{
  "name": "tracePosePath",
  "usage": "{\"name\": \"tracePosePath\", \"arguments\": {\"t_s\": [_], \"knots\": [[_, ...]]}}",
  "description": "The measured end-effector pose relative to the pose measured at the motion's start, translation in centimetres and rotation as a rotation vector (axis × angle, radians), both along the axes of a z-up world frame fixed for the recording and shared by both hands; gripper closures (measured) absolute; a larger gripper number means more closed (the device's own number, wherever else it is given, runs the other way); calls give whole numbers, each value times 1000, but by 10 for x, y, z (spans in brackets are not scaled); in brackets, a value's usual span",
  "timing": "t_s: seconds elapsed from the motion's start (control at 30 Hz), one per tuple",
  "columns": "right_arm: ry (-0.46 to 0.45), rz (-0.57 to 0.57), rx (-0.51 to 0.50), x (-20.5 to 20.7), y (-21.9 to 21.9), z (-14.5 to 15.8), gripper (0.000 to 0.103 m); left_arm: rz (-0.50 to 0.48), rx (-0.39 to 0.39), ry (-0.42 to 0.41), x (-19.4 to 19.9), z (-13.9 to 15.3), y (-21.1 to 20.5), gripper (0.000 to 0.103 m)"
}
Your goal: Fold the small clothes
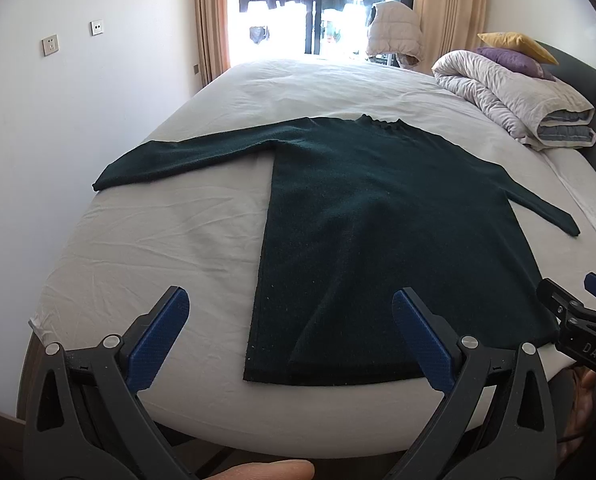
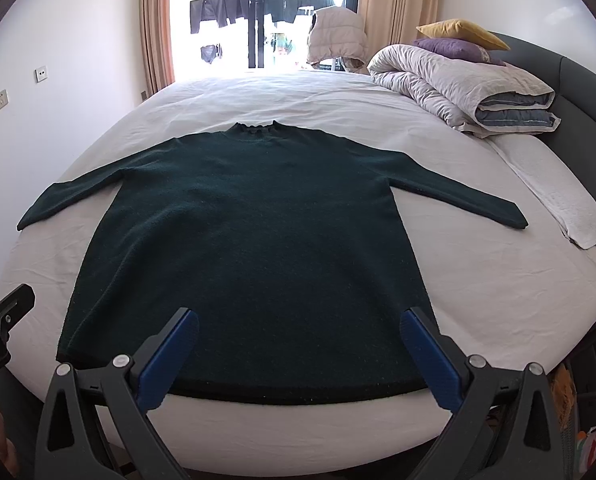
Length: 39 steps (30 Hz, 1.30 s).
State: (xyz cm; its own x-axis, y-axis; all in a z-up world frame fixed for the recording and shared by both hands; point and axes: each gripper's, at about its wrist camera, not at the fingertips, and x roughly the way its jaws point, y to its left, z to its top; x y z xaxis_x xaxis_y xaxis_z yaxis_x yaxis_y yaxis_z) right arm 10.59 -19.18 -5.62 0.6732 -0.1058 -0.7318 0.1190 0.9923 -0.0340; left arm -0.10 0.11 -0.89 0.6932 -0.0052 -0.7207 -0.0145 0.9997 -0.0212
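A wide bed with a pale, wrinkled sheet (image 2: 478,280) fills both views. Spread flat on it, sleeves out to either side and collar toward the window, lies the dark green knitted long-sleeved sweater (image 2: 249,248), its hem at the near edge of the mattress. A rolled grey-white quilt (image 2: 458,84) sits at the far right corner under a purple cushion (image 2: 454,49) and a yellow cushion (image 2: 458,30). The right gripper (image 2: 298,354) hangs over the hem with its blue-padded fingers (image 2: 169,356) wide apart, holding nothing. The left gripper (image 1: 289,336) is likewise spread wide and empty, at the hem's left corner.
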Motion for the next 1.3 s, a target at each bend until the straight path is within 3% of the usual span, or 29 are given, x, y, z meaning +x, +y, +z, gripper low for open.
{"name": "tracePosePath", "arguments": {"t_s": [1.3], "knots": [[13, 2, -1, 1, -3, -7, 0, -1, 1, 5, -5, -3, -3, 0]]}}
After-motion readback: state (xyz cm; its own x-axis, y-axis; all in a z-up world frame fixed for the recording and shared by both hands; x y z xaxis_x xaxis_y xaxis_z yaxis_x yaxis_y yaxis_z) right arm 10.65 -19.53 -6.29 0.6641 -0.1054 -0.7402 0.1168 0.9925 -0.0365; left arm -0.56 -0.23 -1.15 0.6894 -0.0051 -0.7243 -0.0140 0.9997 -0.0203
